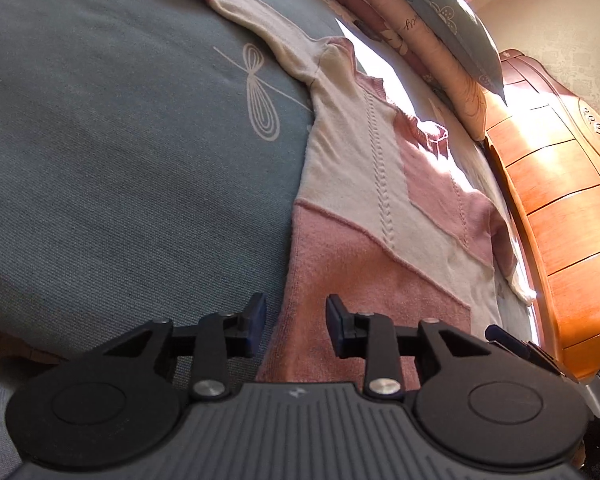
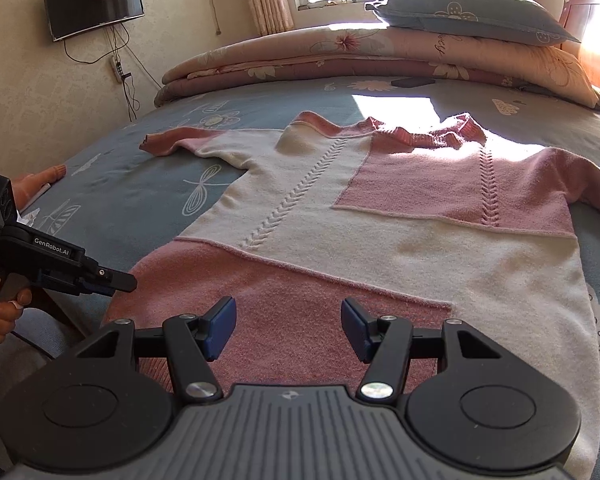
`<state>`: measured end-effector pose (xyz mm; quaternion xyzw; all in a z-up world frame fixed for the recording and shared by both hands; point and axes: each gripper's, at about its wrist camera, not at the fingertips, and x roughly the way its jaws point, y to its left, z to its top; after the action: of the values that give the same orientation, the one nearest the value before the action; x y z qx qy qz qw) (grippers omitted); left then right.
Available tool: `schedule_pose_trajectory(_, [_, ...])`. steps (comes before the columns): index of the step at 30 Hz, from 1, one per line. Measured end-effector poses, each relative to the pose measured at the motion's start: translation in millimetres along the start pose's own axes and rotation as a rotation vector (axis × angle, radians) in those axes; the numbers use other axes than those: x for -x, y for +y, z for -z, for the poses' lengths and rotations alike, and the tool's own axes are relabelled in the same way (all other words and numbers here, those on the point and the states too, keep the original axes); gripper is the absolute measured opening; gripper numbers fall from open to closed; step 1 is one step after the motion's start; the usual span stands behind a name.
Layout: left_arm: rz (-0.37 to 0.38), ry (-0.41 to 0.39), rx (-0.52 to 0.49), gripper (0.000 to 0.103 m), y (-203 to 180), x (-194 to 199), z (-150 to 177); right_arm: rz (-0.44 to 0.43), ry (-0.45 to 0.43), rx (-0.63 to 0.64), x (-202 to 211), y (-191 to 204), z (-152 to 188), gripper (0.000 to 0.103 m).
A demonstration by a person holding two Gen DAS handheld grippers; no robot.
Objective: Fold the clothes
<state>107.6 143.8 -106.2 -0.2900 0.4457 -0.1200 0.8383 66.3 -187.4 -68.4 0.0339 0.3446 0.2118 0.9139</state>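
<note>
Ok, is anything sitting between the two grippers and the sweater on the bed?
Nothing visible. The sweater lies flat on the bed, its hem right ahead of the right gripper and the left gripper. Both have open, empty jaws. The pillow and folded quilt sit beyond the collar.

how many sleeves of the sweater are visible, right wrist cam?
2. One sleeve lies spread out to the left on the bed; the other runs off toward the right frame edge, its cuff out of view.

Pillow [image 2: 472, 16] atop folded quilt [image 2: 340, 56]; wall television [image 2: 93, 4].
</note>
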Motion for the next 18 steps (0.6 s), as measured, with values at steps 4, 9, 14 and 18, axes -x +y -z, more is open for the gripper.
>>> schedule_pose_trajectory(4, [0.074,-0.061,-0.01,0.054,-16,-4,-21,-0.056,0.029,0.042,-24,10,-12,0.063])
schedule_pose_trajectory(9, [0.138,-0.063,0.003,0.055,-39,-29,-39,-0.089,0.057,0.148,-74,35,-27,0.063])
schedule_pose_trajectory(14, [0.126,-0.03,-0.025,0.065,-40,-53,-33,-0.035,0.12,0.282,-85,43,2,0.065])
schedule_pose_trajectory(18, [0.074,-0.074,-0.102,0.066,-28,-57,-18,-0.047,0.136,0.244,-53,26,23,0.065])
